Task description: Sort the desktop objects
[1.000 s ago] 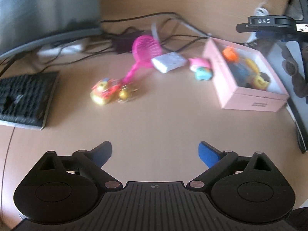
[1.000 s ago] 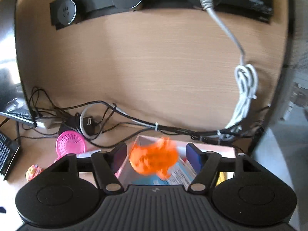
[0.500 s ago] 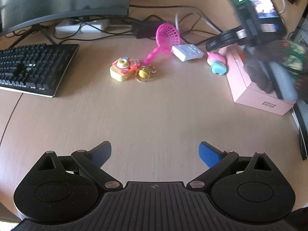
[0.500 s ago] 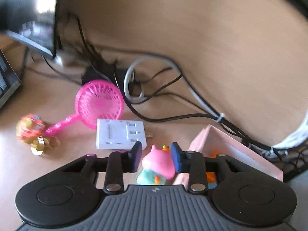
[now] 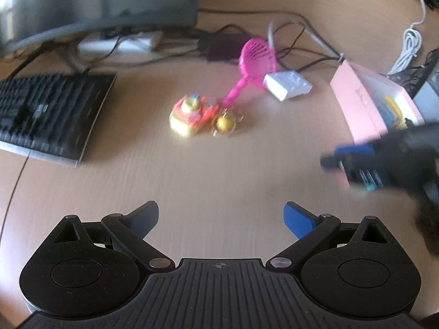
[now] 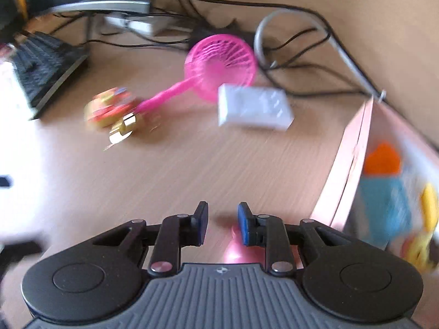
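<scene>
the right gripper (image 6: 221, 220) has its jaws narrowed on a smooth, rounded pink toy (image 6: 237, 253) beside the pink box (image 6: 348, 161), above the wood-grain desk (image 6: 164, 178). the left gripper (image 5: 221, 216) hangs wide open, holding nothing. the meshy pink scoop (image 6: 219, 63) lies with its handle running toward the keyboard (image 5: 46, 109) side.

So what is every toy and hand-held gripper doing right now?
Left hand-held gripper: open, nothing in it.
Right hand-held gripper: jaws narrowed around a pink toy figure seen below them; contact unclear.
Pink cardboard box: open, toys inside.
Pink plastic net scoop: lying flat on the wooden desk.
White rectangular adapter: lying on the scoop's edge.
Yellow-and-red toy car: on the desk, upright.
</scene>
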Available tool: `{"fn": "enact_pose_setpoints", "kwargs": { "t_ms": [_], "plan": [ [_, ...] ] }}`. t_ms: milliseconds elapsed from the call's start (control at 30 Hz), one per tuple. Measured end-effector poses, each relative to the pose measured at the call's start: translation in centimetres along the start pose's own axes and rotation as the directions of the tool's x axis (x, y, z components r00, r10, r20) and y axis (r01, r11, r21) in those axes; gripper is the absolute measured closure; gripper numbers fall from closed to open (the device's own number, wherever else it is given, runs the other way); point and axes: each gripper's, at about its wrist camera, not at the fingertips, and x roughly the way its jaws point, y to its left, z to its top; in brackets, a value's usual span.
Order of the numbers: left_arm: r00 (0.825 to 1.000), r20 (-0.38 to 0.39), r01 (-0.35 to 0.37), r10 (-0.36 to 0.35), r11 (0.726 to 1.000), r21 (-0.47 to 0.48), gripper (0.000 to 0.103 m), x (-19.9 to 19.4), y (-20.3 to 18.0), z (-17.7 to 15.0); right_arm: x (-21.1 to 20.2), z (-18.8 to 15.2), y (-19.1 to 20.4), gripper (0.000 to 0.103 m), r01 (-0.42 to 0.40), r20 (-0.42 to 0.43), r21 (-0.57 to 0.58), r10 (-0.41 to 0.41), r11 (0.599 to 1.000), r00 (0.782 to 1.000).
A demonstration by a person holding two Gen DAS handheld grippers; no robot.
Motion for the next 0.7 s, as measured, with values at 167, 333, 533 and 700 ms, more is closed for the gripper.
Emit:
{"fn": "enact_pose_setpoints", "kwargs": {
  "t_ms": [167, 333, 533, 700],
  "plan": [
    [0.999, 0.036, 0.007, -0.008, 1.000, 0.027, 0.003, 0.7, -0.3, 2.1, -3.2, -0.6, 0.4, 0.079, 0.094, 0.136, -0.042, -0.087, 0.995, 0.987],
    [0.999, 0.033, 0.001, -0.002, 0.999, 0.040, 0.003, 1.4, 0.2, 2.1, -3.3, -0.6, -0.5, 0.067, 0.093, 0.112, -0.008, -0.092, 0.996, 0.989],
    [1.000, 0.028, 0.009, -0.011, 0.998, 0.060, 0.003, 2.5, 0.9, 1.9, -4.3, -4.0, -0.3, 0.067, 0.048, 0.086, -0.013, -0.047, 0.999, 0.995],
    [0.995, 0.096, -0.017, 0.012, 0.998, 0.055, 0.003, 3.7, 1.2, 3.3, -5.9, -6.9, -0.5, 0.067, 0.035, 0.064, 0.011, -0.036, 0.999, 0.997]
  ]
}}
